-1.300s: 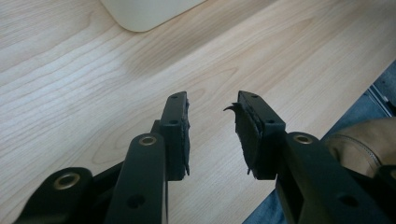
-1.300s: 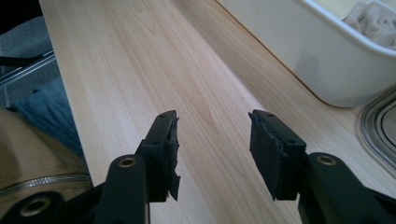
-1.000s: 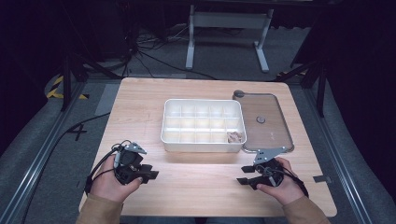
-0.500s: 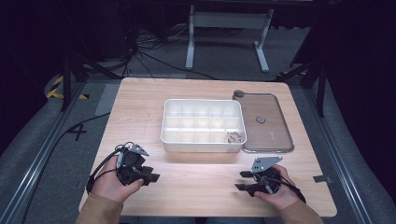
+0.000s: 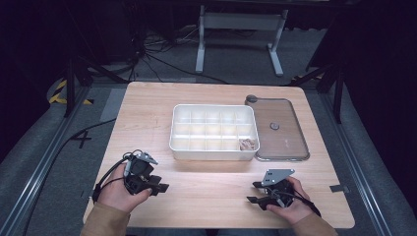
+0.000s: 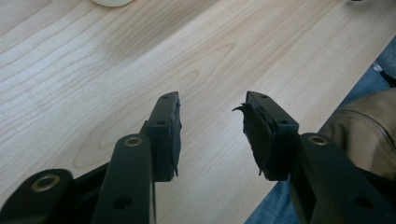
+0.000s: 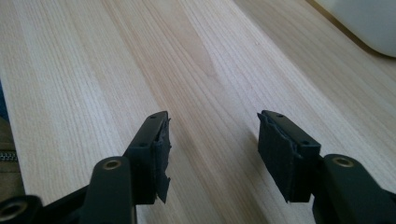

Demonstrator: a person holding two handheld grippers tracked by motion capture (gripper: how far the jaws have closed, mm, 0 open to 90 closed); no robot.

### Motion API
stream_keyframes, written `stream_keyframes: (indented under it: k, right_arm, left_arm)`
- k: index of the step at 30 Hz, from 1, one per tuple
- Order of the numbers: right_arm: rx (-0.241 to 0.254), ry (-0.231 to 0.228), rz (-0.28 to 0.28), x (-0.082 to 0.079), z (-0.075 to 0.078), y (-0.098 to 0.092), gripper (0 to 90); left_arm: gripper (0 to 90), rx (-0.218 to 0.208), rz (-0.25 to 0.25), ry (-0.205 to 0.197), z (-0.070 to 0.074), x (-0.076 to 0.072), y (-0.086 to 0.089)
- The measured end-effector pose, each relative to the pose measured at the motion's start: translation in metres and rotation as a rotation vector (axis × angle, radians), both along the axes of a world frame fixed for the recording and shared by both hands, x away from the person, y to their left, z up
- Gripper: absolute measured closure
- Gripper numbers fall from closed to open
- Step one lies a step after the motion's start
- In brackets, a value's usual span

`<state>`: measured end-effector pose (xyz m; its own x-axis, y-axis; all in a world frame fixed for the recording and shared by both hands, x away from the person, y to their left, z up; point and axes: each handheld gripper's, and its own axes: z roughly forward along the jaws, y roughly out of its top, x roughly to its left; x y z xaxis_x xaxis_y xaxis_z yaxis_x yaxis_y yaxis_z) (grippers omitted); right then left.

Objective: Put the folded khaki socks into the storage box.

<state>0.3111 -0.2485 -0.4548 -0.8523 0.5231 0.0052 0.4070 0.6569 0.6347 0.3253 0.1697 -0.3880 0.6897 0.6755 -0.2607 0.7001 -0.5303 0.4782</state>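
- Left gripper [image 5: 158,187] with jaws apart, just widened, nothing between, low over bare table [image 5: 206,191].
- Right gripper [image 5: 255,192] likewise spread and empty.
- White compartment tray [image 5: 211,146] beyond both, between them; clear lid [image 5: 287,140] just beyond the right gripper.

Light wooden table [image 5: 162,103], brightly lit; surroundings dark. Grey floor [image 5: 29,162] all round, black cables [image 5: 147,59] trailing behind. White metal stand [image 5: 241,22] beyond far edge. Yellow-black hazard tape [image 5: 61,93] at left.
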Motion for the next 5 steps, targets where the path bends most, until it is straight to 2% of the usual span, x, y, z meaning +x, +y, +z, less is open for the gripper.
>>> stream_keyframes:
  k: [5]
  right_arm:
    - [-0.006, -0.021, -0.003, -0.0005, 0.0002, -0.0002, 43.5]
  left_arm:
    - [54.9, -0.004, 0.002, -0.005, -0.0010, 0.0011, -0.0010]
